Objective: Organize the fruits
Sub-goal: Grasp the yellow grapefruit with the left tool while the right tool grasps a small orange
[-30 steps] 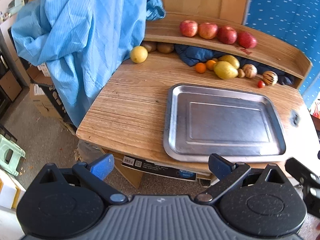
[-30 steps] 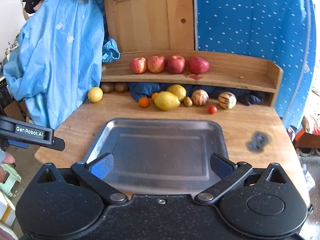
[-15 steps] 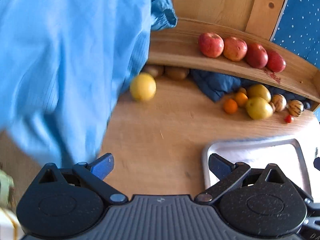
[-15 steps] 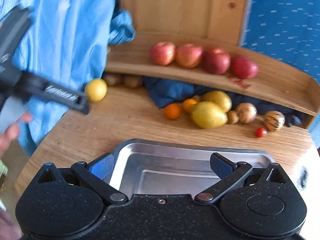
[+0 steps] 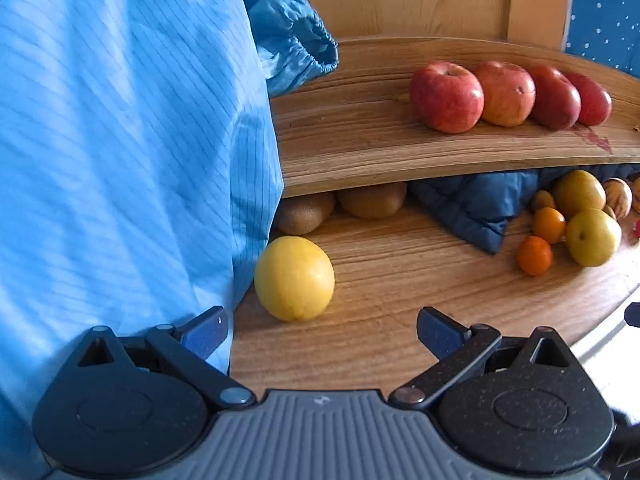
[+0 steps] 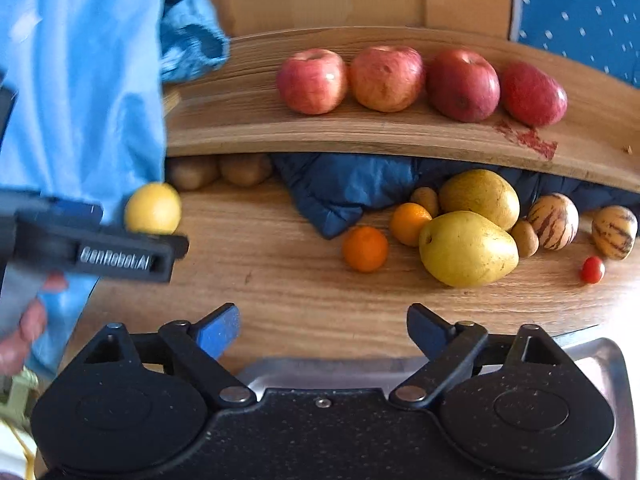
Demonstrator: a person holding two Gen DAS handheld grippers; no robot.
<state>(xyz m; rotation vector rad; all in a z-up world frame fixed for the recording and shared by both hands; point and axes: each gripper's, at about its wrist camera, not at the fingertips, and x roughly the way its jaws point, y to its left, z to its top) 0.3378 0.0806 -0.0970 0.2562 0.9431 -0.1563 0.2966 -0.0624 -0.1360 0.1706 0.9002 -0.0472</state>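
- Left gripper (image 5: 322, 326): black body, blue-padded fingers (image 5: 204, 330) spread wide, nothing between them; hovers low over the wooden counter (image 5: 400, 280), just short of the round yellow lemon (image 5: 294, 278).
- Lemon sits on the counter, touching the hanging light-blue striped cloth (image 5: 120, 140) on its left; apart from the fingers.
- Right gripper (image 6: 322, 326): same build, fingers wide, nothing held; over the counter edge above the silver metal tray (image 6: 616, 364), whose rim shows below it.
- Right wrist view: left gripper's side bears white lettering "GenRobot.AI" (image 6: 115, 258), slightly blurred; the holder's bare hand (image 6: 24, 324) shows at left.
- Four red apples (image 6: 386, 78) in a row on the upper wooden shelf (image 6: 400, 136); red stain on the shelf at right.
- Under the shelf: two brown kiwis (image 6: 246, 168), a dark blue quilted cloth (image 6: 340, 188).
- On the counter, right: two small oranges (image 6: 365, 249), two yellow-green pears (image 6: 466, 248), two striped cream melons (image 6: 554, 220), a small red tomato (image 6: 592, 269).
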